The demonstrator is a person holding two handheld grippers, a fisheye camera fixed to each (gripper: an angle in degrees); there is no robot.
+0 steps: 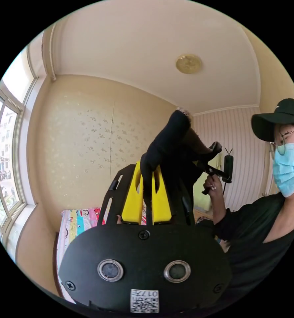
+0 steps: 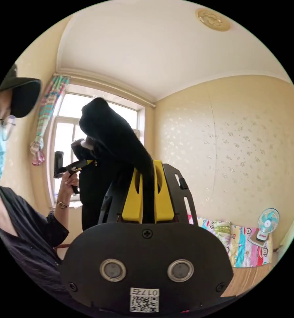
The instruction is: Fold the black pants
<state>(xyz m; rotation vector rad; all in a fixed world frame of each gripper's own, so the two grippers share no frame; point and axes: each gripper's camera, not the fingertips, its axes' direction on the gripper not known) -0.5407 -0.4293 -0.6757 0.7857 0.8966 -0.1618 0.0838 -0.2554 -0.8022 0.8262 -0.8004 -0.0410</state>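
Patterned wall (image 1: 87, 132) behind raised black pants (image 1: 167, 139).

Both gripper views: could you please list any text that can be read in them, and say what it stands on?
Nothing reads reliably.
Sticker on the left gripper: a code square and a short printed line, too small to read.
Sticker on the right gripper: the same kind, too small to read.
Sheet: lettering in the cartoon print, blurred.
Fan: a red mark, blurred.

Cream patterned walls (image 1: 87, 132), white ceiling (image 2: 147, 49) with round medallion (image 1: 188, 63), bright daylit window (image 2: 64, 132), striped curtain (image 2: 47, 112), small fan (image 2: 268, 222).
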